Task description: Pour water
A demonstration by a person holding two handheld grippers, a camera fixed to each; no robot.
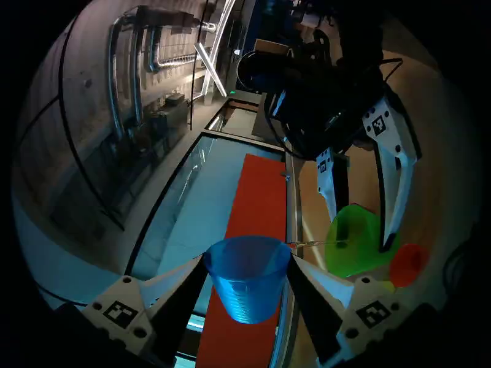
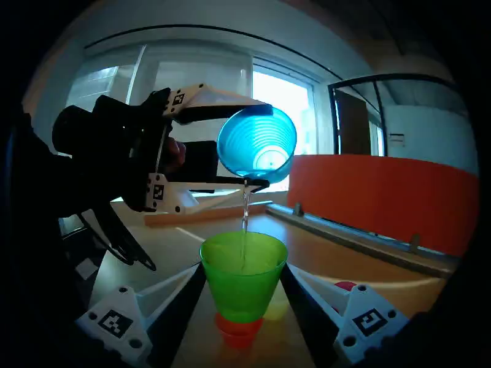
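My left gripper is shut on a blue ribbed cup. In the right gripper view that blue cup is tipped on its side, mouth toward the camera, with the left gripper clamped on it. A thin stream of water falls from its rim into a green cup. My right gripper is shut on the green cup, holding it upright just above the table. The left gripper view has the green cup in the right gripper, and the water stream reaching it.
An orange cup stands under the green cup on the wooden table, beside a yellow thing. An orange partition runs along the table's far edge. A hand holds the left gripper. The orange cup sits next to the green one.
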